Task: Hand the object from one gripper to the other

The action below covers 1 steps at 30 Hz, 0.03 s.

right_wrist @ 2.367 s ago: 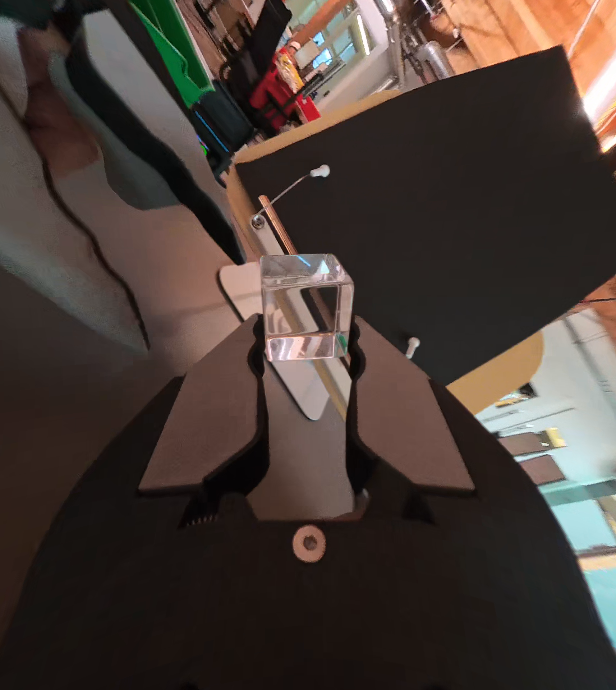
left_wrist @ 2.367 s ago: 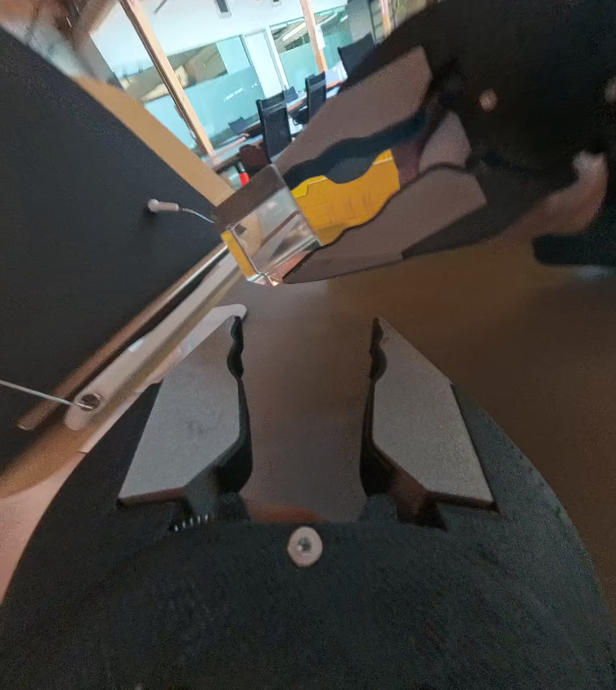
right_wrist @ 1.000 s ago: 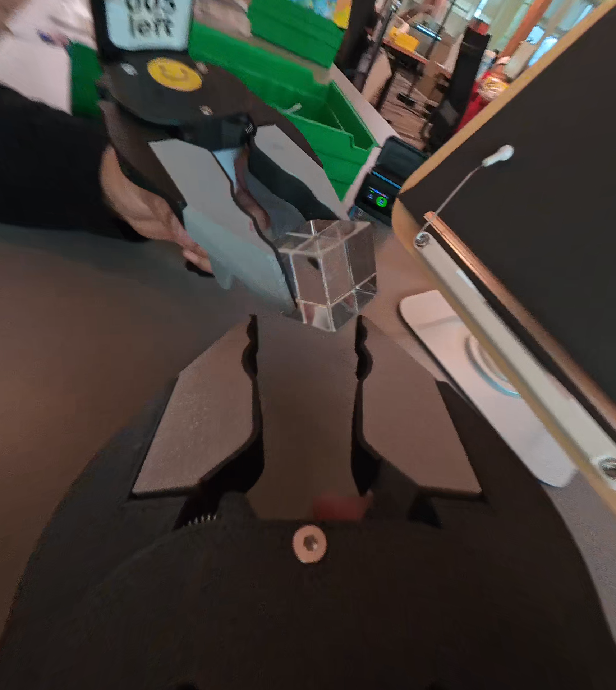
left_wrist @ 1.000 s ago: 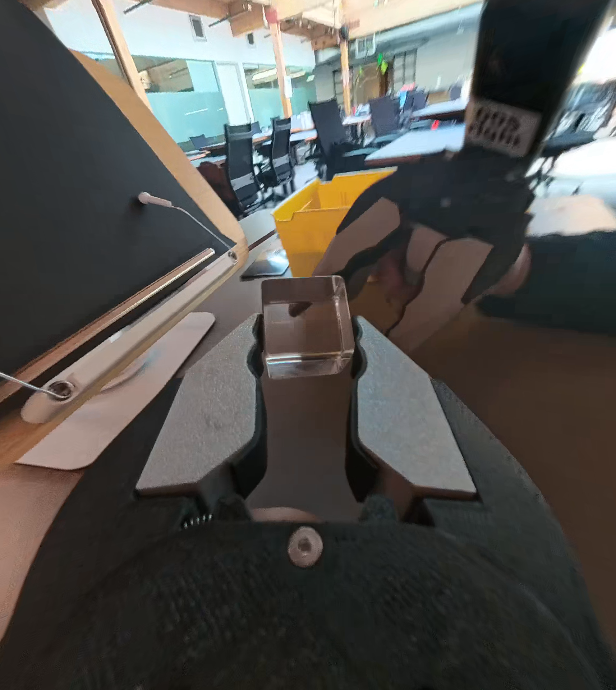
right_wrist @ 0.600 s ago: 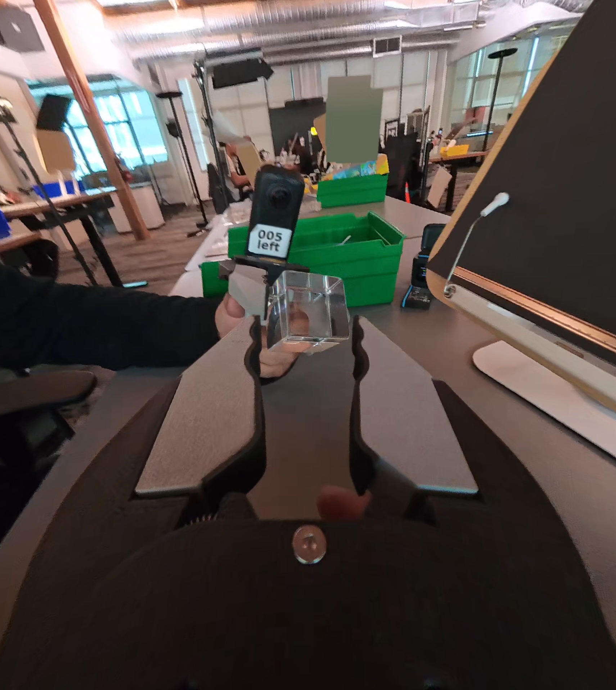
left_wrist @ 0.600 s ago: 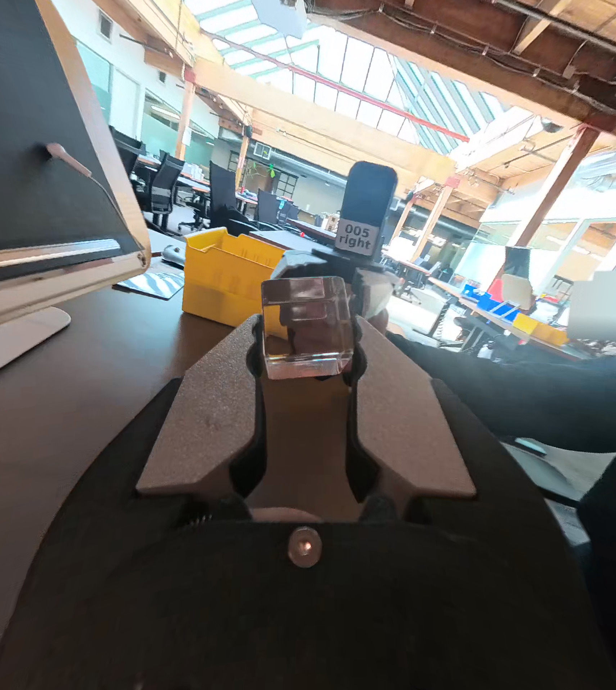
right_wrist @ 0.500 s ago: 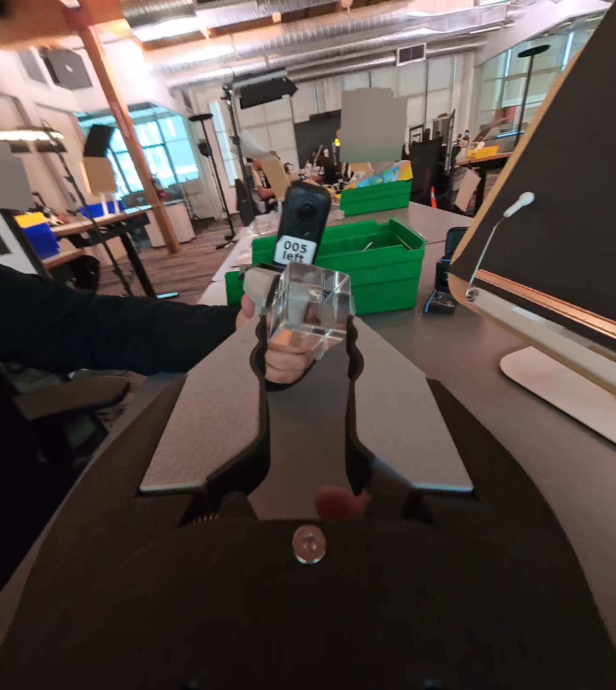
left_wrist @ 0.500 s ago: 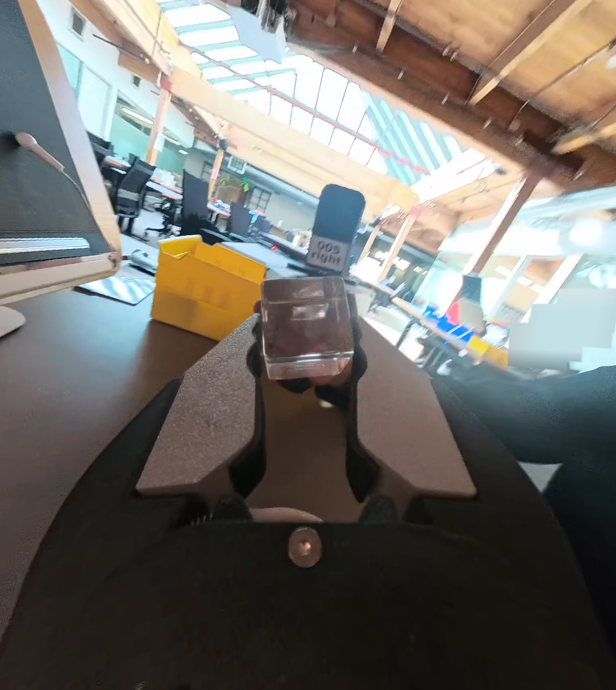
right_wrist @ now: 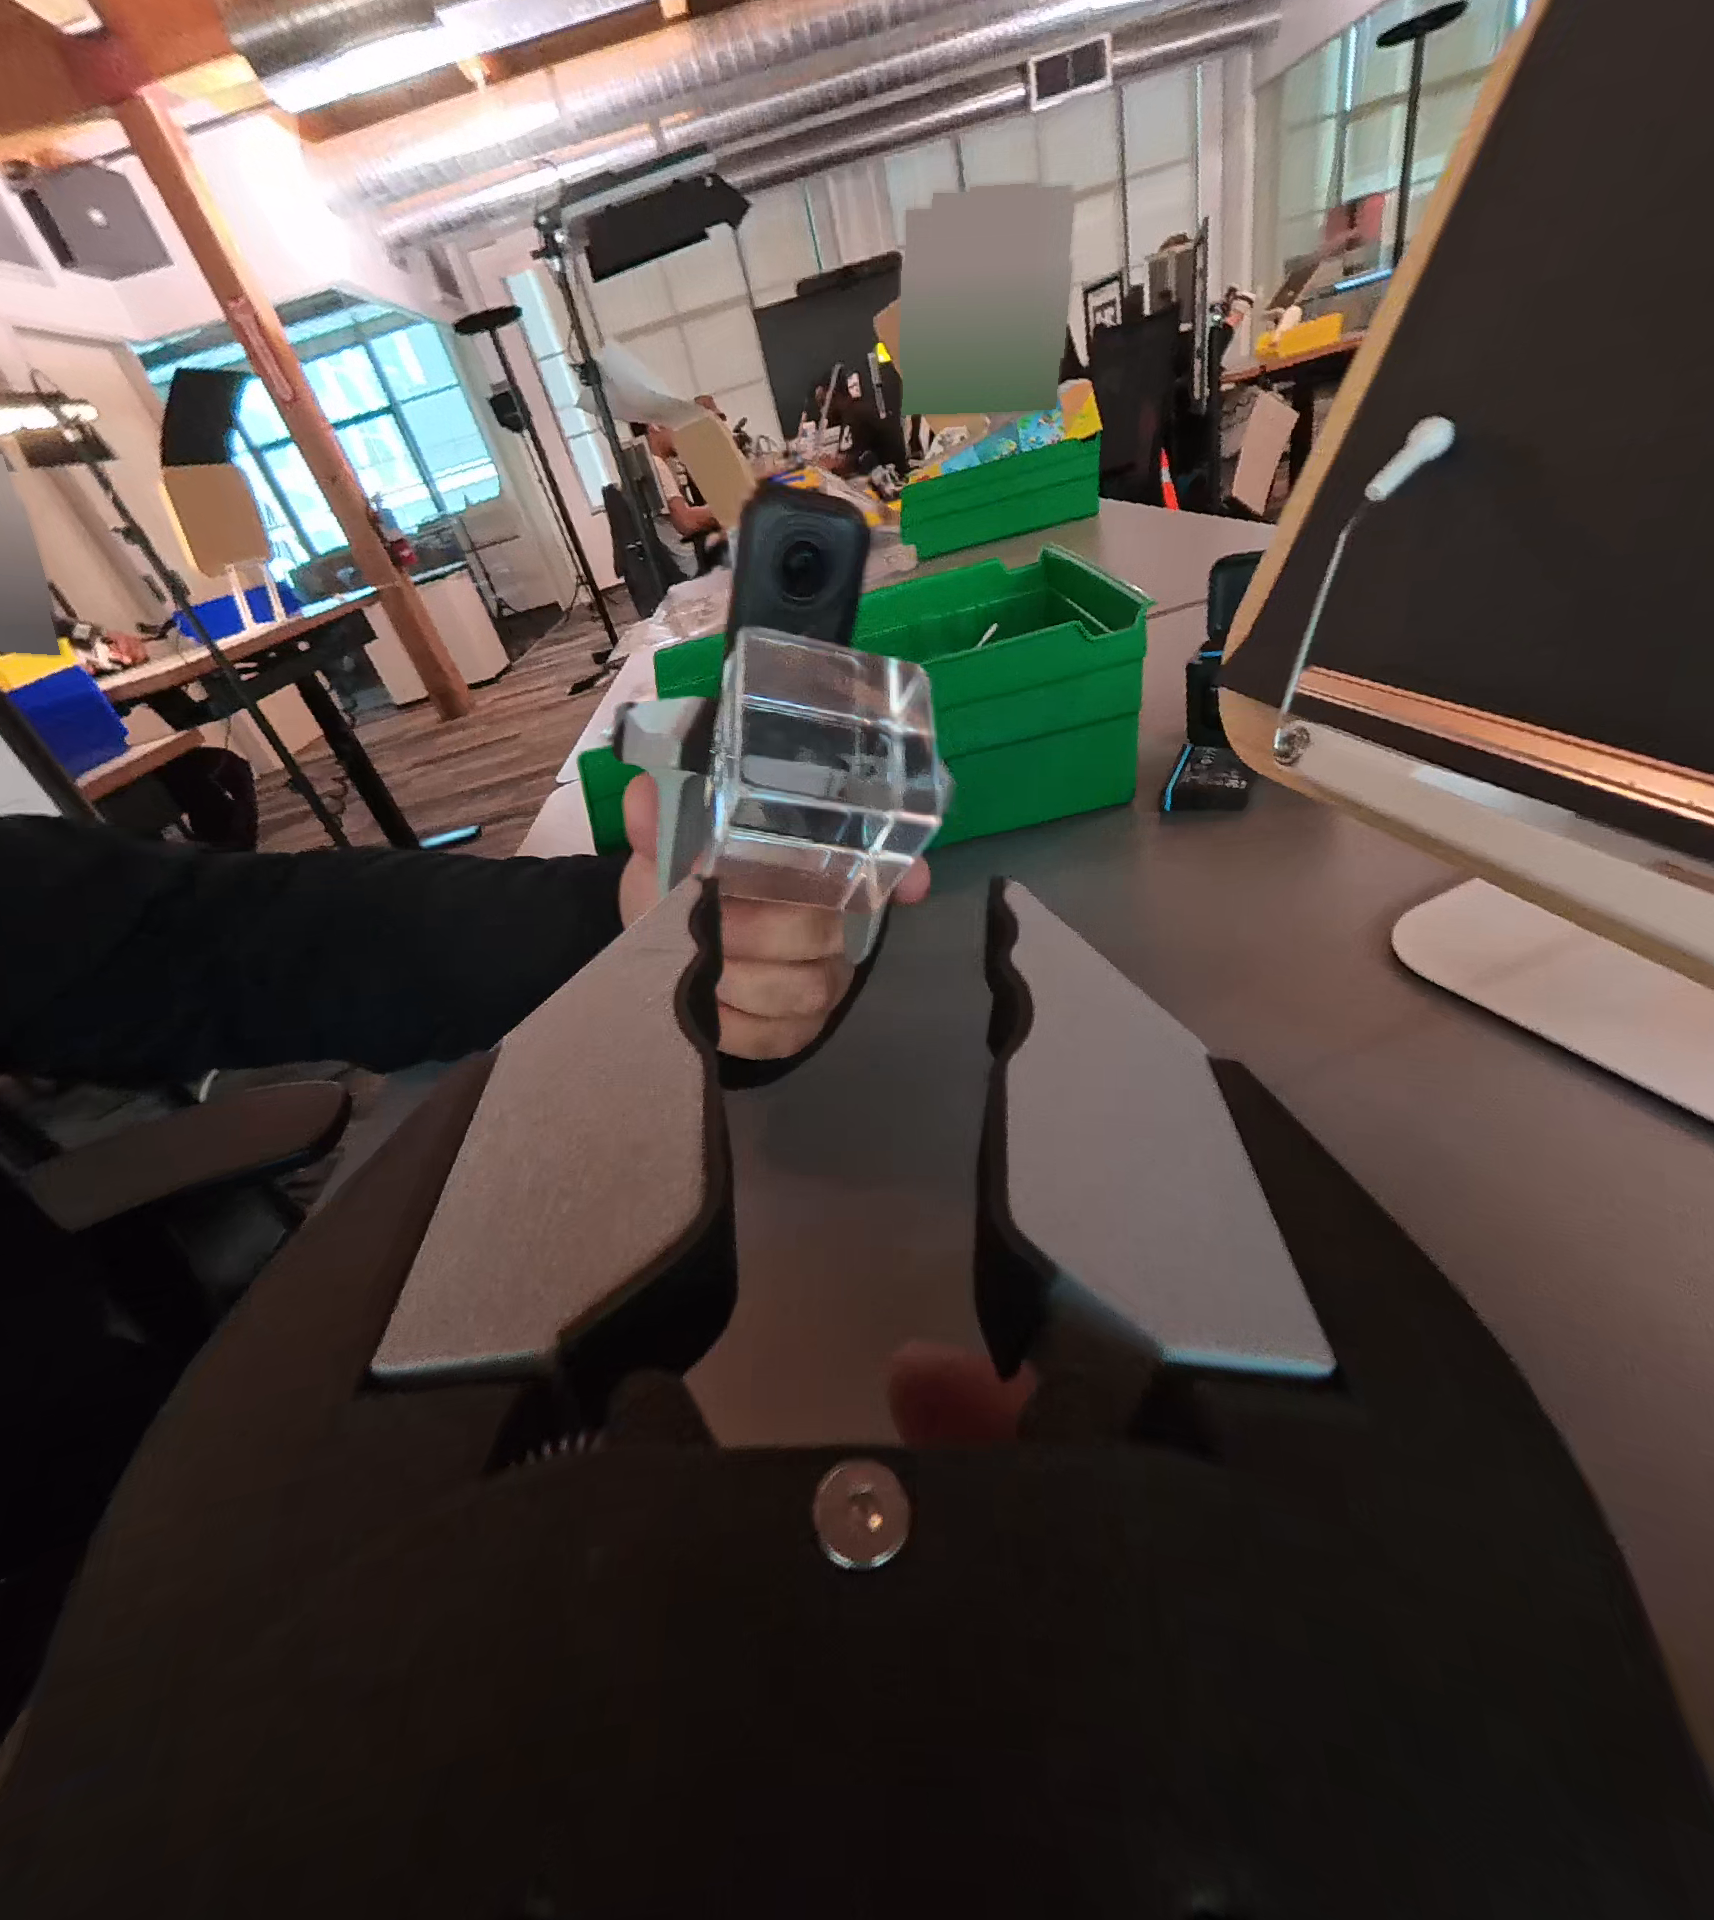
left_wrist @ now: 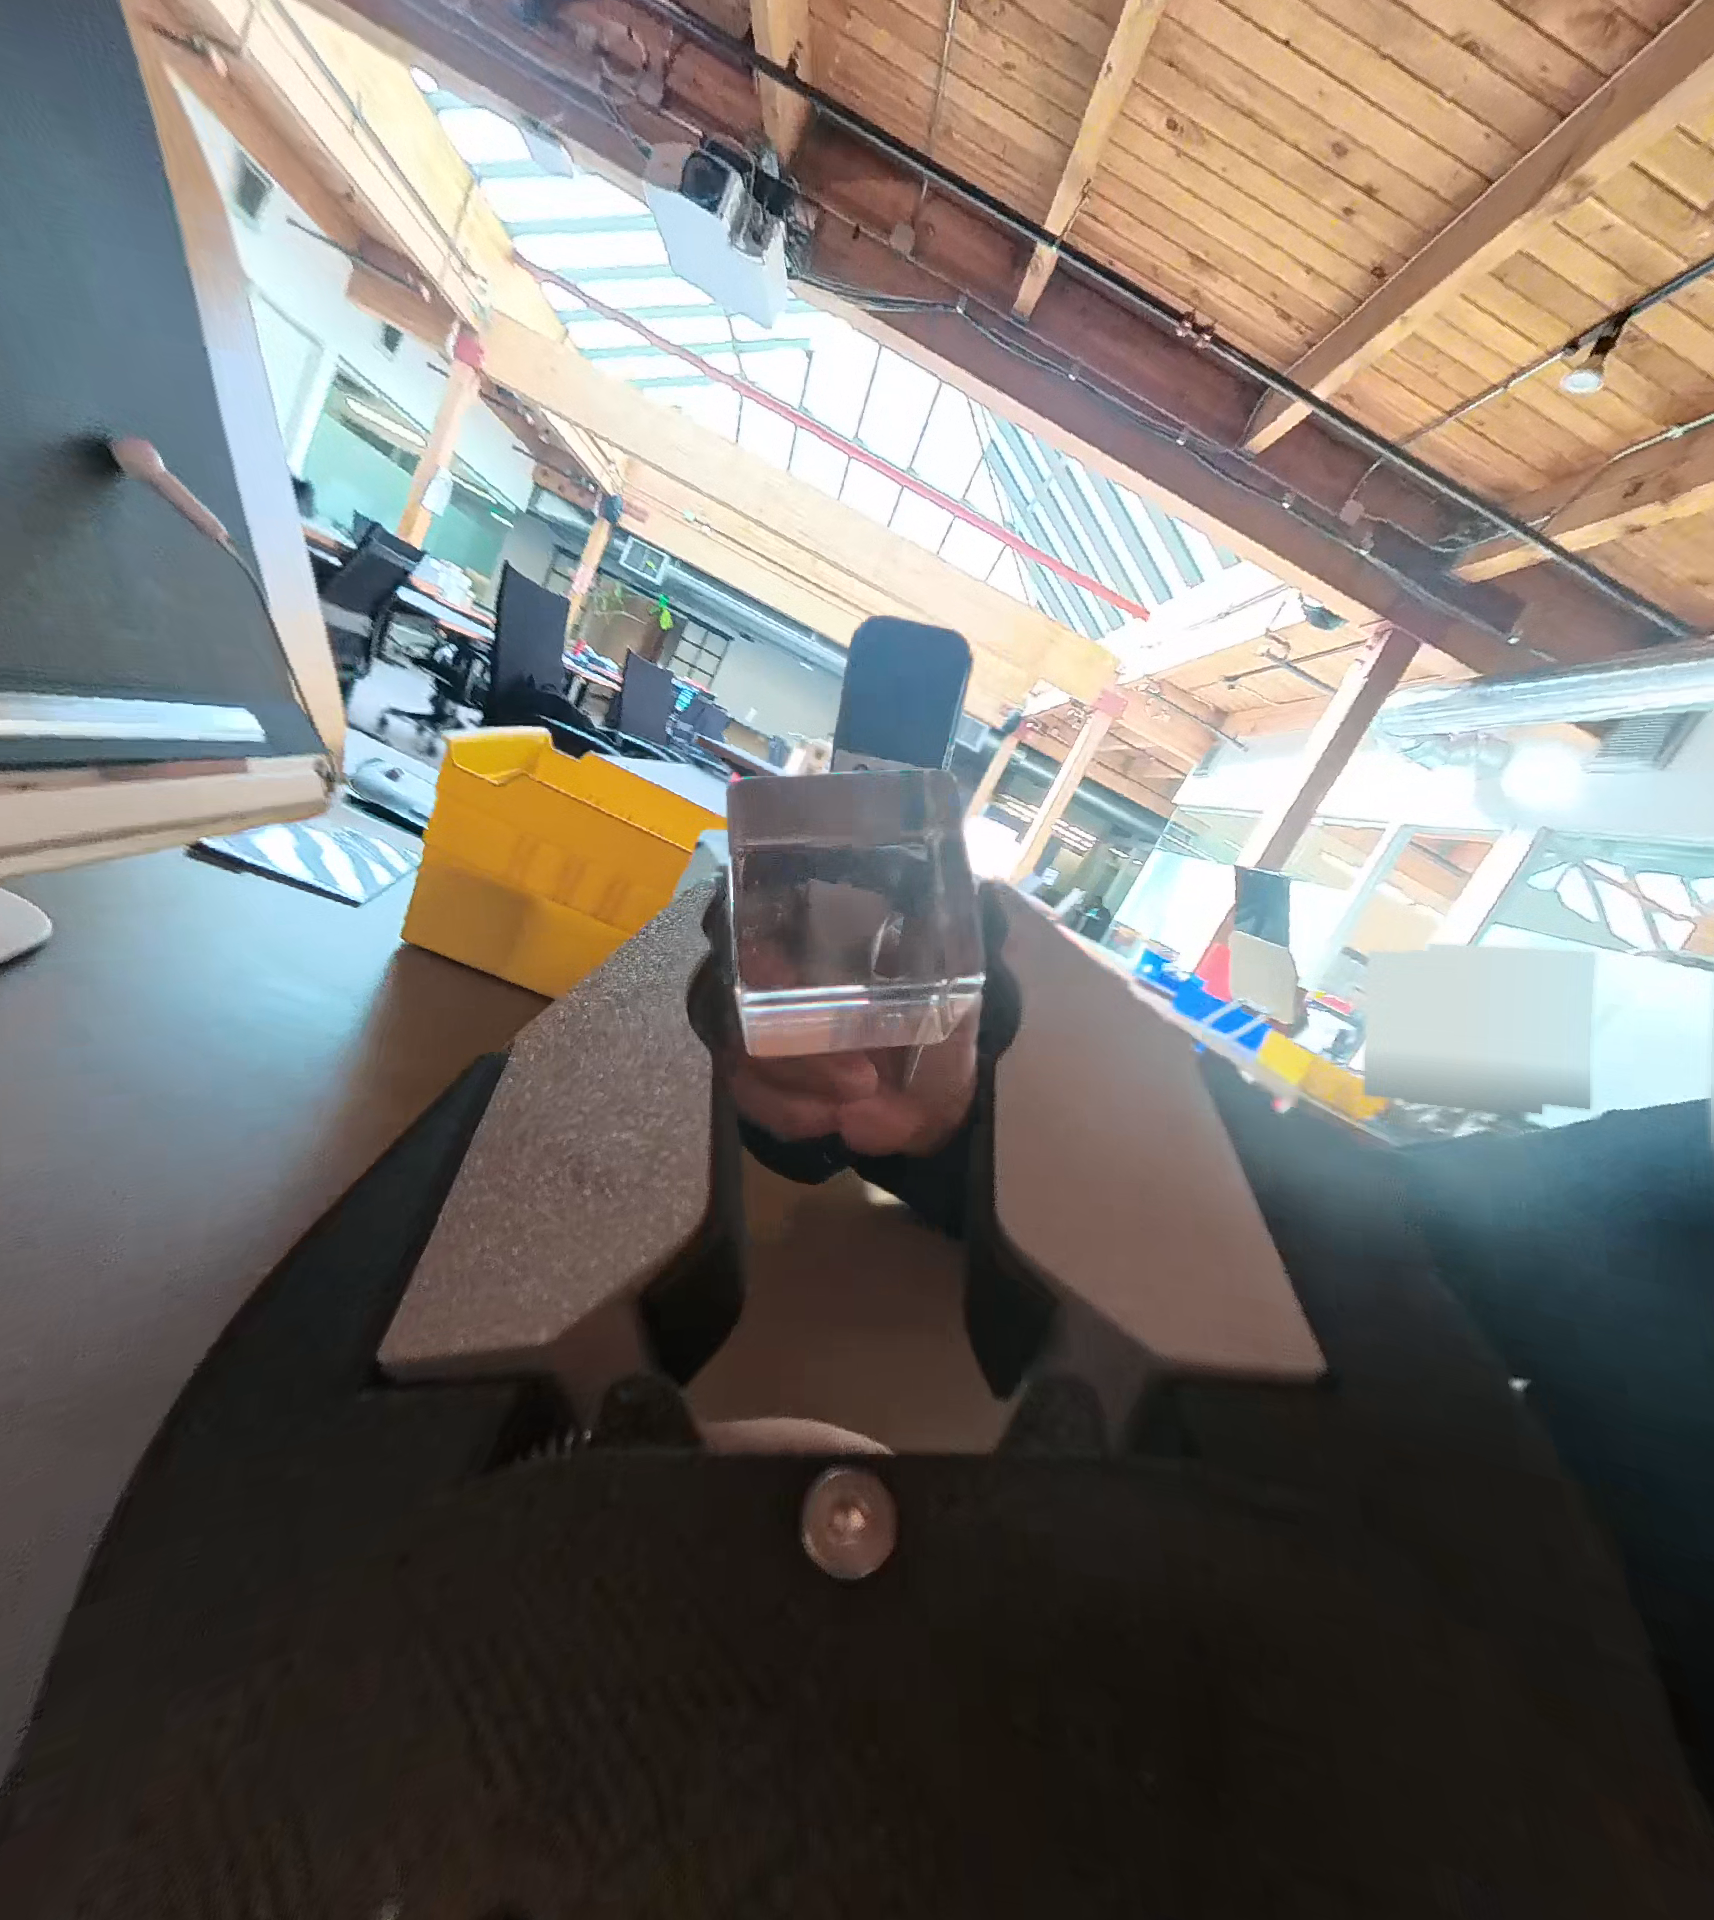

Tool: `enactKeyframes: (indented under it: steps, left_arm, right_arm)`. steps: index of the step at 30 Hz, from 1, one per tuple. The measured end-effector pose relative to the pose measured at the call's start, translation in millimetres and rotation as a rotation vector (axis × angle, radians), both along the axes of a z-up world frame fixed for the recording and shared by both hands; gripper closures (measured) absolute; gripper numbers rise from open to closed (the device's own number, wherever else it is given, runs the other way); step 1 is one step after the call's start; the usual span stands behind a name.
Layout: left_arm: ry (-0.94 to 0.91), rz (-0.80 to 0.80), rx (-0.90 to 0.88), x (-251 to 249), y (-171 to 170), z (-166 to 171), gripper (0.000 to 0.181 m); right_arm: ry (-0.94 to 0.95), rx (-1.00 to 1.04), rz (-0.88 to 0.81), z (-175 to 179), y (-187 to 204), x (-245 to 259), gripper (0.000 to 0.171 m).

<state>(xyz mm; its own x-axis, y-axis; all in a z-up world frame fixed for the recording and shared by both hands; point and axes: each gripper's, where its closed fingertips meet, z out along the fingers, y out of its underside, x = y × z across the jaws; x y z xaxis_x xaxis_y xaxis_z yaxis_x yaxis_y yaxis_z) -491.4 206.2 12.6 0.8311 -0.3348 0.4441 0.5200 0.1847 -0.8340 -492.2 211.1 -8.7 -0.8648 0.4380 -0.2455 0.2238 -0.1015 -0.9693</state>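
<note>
A clear glass cube [left_wrist: 853,914] sits between the fingertips of my left gripper [left_wrist: 848,935], which is shut on it and holds it in the air above the dark table [left_wrist: 157,1091]. In the right wrist view the cube [right_wrist: 822,769] shows just beyond my right gripper [right_wrist: 848,904] and slightly up and left of its tips, with the left gripper's grey finger [right_wrist: 666,790] and a hand behind it. My right gripper is open and empty, its jaws a little wider than the cube. The two grippers face each other; the right one's black camera [left_wrist: 900,707] shows behind the cube.
A tilted black board with a wooden edge [right_wrist: 1611,416] stands on a white base [right_wrist: 1611,997] beside the grippers. A yellow bin [left_wrist: 541,873] is behind on one side, a green bin [right_wrist: 1019,707] and a small black device [right_wrist: 1206,748] on the other.
Both grippers have tilted up from the table to face each other level. The cube lay between the right tips half a second ago; now it sits just above and beyond them.
</note>
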Motion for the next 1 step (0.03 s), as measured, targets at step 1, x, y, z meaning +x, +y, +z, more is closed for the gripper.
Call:
enactKeyframes:
  steps: [1]
  left_arm:
    - [0.028, 0.021, 0.008, -0.3, -0.8, 1.4, 0.137]
  right_arm:
    - [-0.013, -0.012, 0.008, -0.1, 0.0, -0.1, 0.12]
